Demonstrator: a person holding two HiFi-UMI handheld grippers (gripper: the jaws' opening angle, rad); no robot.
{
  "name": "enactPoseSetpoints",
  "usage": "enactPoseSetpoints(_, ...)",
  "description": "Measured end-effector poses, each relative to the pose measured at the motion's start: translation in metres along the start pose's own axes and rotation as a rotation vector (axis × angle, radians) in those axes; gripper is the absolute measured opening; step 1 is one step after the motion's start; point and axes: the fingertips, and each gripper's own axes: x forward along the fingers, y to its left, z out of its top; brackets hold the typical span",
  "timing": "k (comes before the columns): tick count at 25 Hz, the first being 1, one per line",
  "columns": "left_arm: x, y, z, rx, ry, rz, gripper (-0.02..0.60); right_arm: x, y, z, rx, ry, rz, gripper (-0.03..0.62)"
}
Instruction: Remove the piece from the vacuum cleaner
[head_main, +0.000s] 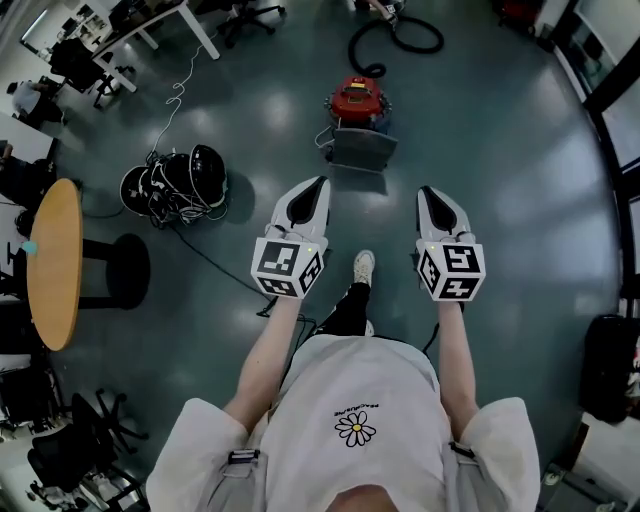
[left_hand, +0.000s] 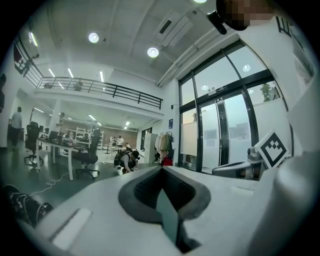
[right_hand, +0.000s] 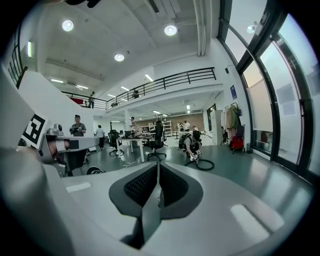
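Observation:
A red vacuum cleaner (head_main: 358, 102) stands on the grey floor ahead of me, with a grey piece (head_main: 362, 151) at its near side and a black hose (head_main: 398, 40) curling behind it. My left gripper (head_main: 320, 183) is held out at chest height, jaws shut with nothing in them, well short of the vacuum. My right gripper (head_main: 428, 192) is level with it, also shut and empty. In the left gripper view the left gripper (left_hand: 161, 172) points across the hall, jaws together. In the right gripper view the right gripper (right_hand: 158, 167) does the same.
A black tangle of gear and cables (head_main: 178, 183) lies on the floor to the left. A round wooden table (head_main: 52, 262) stands at far left, with office chairs (head_main: 70, 440) below it. A black bag (head_main: 611, 365) sits at right. Glass walls (right_hand: 280, 115) bound the hall.

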Motion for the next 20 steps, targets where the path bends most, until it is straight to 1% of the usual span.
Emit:
enactPoseSetpoints(4,0.053,0.04,-0.001,-0.036,0.0,0.01,0.0,0.055,-0.023,0.017,-0.015,0.014,-0.022,0.026)
enactPoseSetpoints(11,0.15,0.1,0.02,-0.061,-0.011,-0.003,0.0,0.148,-0.064,0.064,-0.034,0.013,-0.059,0.026)
enactPoseSetpoints(13,0.17,0.109,0.022,-0.064,-0.008,-0.014,0.0,0.169,-0.07,0.068,-0.031,0.021,-0.064,0.028)
enactPoseSetpoints(16,0.199,0.12,0.014,-0.063,0.015,-0.03,0.002,0.198,-0.079,0.069,-0.038,0.042,-0.064,0.029)
enactPoseSetpoints(20,0.236,0.136,-0.001,-0.097,0.05,-0.023,0.001,0.237,-0.091,0.066,-0.039,0.073,-0.042,0.031)
